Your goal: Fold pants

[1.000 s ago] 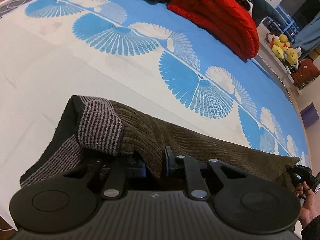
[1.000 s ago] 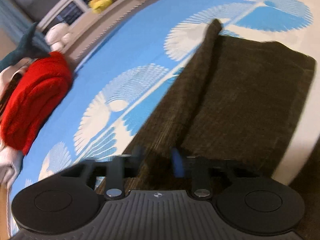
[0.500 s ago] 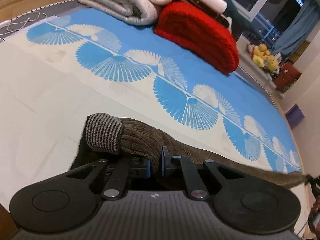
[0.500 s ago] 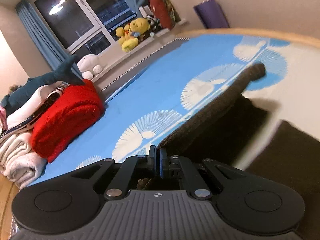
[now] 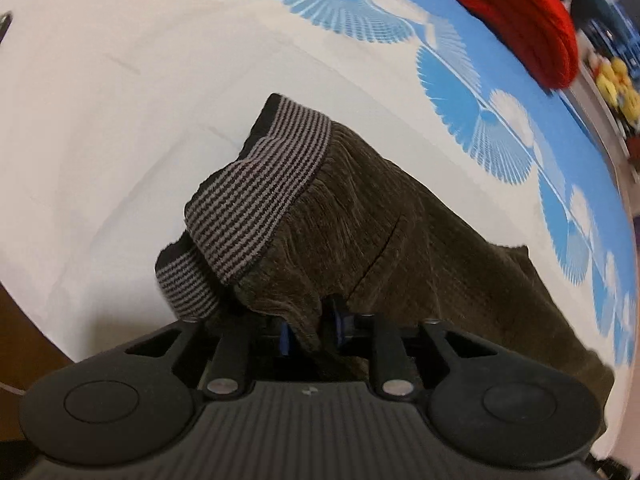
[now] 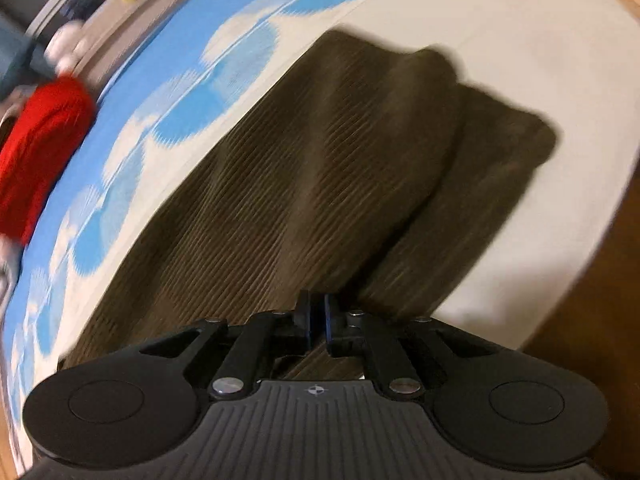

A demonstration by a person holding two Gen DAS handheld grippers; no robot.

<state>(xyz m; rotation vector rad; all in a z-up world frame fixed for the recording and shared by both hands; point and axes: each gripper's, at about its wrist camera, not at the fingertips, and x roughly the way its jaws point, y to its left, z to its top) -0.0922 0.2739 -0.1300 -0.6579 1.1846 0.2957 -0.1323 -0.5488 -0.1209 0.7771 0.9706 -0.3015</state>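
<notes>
Left gripper (image 5: 310, 330): jaws just eased apart, a fold of the pants (image 5: 360, 232) between the pads — loosening.
Right gripper (image 6: 317, 320): nearly closed; grip uncertain.
Pants: doubled on the bed (image 5: 120, 80).
Left: flatten, square.

You have no readable writing, brand, number or label in either view. The only mark is a small moulded emblem on the ribbed black body of each gripper, just behind the fingers: a tiny pale symbol on the left gripper (image 5: 310, 334) and a small cross-in-circle sign on the right gripper (image 6: 317, 322). Neither spells out a word. The bed cover (image 5: 120, 80) carries only a blue fan pattern.
</notes>
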